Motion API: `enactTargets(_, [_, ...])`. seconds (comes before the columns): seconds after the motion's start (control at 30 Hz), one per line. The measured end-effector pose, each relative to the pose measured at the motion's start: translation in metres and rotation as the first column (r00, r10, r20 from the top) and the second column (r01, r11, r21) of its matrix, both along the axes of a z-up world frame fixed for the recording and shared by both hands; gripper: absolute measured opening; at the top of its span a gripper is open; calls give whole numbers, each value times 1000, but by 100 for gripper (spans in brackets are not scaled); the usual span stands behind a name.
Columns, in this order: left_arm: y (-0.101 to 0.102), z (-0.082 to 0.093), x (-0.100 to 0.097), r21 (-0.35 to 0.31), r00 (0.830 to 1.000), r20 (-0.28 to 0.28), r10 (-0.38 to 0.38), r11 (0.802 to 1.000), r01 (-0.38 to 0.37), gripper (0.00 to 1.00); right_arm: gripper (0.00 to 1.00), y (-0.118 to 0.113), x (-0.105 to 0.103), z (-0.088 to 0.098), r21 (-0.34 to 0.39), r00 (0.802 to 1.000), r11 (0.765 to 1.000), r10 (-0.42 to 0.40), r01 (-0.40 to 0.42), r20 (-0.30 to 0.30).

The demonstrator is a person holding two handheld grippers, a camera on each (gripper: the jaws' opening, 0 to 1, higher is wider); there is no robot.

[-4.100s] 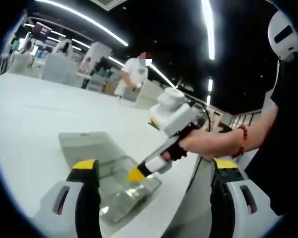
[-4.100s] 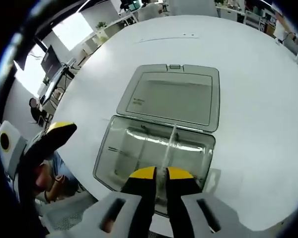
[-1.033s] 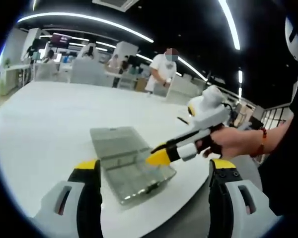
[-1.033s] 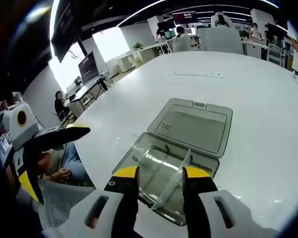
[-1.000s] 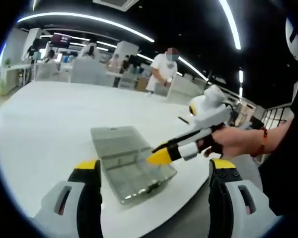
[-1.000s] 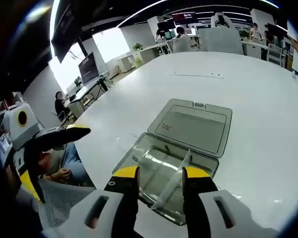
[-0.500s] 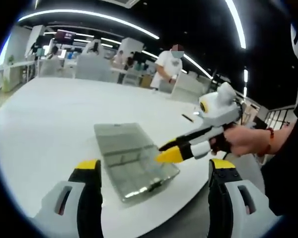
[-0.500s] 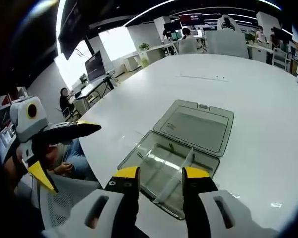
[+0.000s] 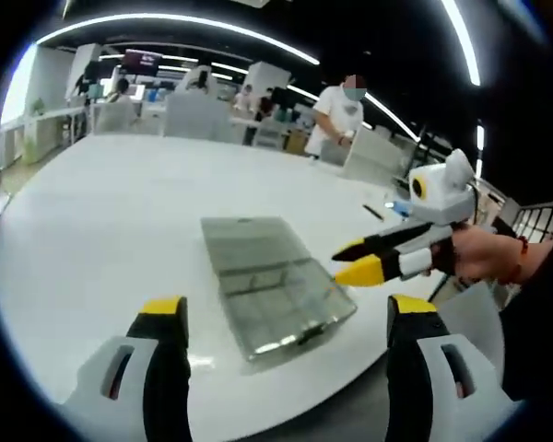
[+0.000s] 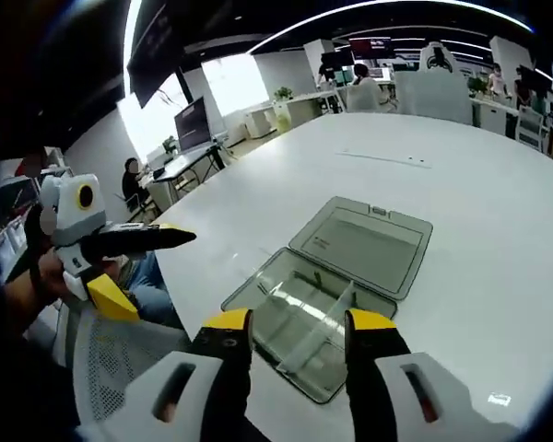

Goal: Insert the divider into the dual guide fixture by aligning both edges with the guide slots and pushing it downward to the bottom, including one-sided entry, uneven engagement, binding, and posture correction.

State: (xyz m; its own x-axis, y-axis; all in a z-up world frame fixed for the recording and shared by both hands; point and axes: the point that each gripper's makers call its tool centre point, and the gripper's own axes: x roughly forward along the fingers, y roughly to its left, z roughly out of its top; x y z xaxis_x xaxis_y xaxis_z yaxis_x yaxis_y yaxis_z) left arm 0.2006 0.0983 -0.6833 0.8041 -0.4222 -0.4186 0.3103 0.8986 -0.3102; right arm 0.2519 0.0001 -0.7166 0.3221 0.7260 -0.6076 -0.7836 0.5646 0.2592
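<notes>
Clear plastic is the material of the landmark: a transparent hinged box (image 10: 309,322) with its flat lid (image 10: 369,242) laid open behind it, resting on the big white round table (image 10: 498,230); all places below are told from this box. In the right gripper view, well to the left of the box and off the table edge, the left gripper (image 10: 120,267) hangs in a hand with its yellow-tipped jaws spread apart and nothing between them; inside the box a thin transparent divider plate (image 10: 324,324) stands across the tray, both ends at the side walls; I judge it seated in its guide slots and near the bottom, though how deep it sits I cannot tell; just in front of the box the right gripper (image 10: 290,324) holds its jaws apart, empty, above the near edge. In the left gripper view the same box (image 9: 272,287) lies ahead of the open left jaws, and to the right of it the right gripper (image 9: 369,260) is in the air, apart from the box, jaws open. So the insertion looks finished; only a check of the seating may remain. Four seconds ago the right jaws were closed on the divider at the box; now they are released and both grippers are withdrawn farther from it.
</notes>
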Motion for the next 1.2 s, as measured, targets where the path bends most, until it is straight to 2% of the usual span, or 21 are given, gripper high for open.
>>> enactTargets(0.07, [6, -3, 0, 15, 1000, -17, 18, 1000, -18, 87, 41, 0, -1, 0, 9, 1000, 1000, 17, -17, -2])
enactTargets(0.17, [16, -13, -2, 75, 997, -67, 42, 996, -37, 85, 43, -1, 0, 4, 16, 999, 1000, 24, -24, 24])
enactTargets(0.27, [26, -21, -3, 76, 988, -112, 105, 992, -97, 84, 43, -2, -1, 5, 23, 999, 999, 31, -32, 25])
enactTargets(0.33, [29, -22, -2, 72, 987, -107, 119, 991, -111, 84, 44, -2, -2, 7, 40, 999, 999, 30, -31, 25])
enactTargets(0.5, [33, -25, -6, 119, 984, -131, 121, 987, -105, 85, 46, -7, -7, 10, 60, 999, 998, 23, -24, 29])
enactTargets(0.63, [40, -31, -6, 138, 976, -160, 149, 982, -127, 84, 50, -9, -9, 11, 62, 998, 997, 38, -40, 45])
enactTargets(0.77, [49, -38, -8, 207, 964, -196, 181, 968, -139, 84, 52, -10, -10, 14, 80, 997, 995, 54, -59, 59])
enactTargets(0.97, [49, -39, -6, 221, 957, -216, 193, 965, -145, 82, 52, -15, -14, 13, 78, 996, 994, 70, -74, 59])
enactTargets(1.03, [50, -41, -6, 244, 953, -228, 200, 959, -143, 79, 51, -17, -14, 14, 89, 996, 993, 67, -72, 59])
enactTargets(1.13, [54, -48, -8, 284, 937, -269, 223, 948, -144, 77, 51, -21, -14, 15, 101, 996, 993, 59, -65, 61])
enactTargets(1.2, [55, -51, -7, 281, 932, -282, 228, 948, -147, 76, 51, -24, -13, 14, 99, 997, 993, 53, -59, 61])
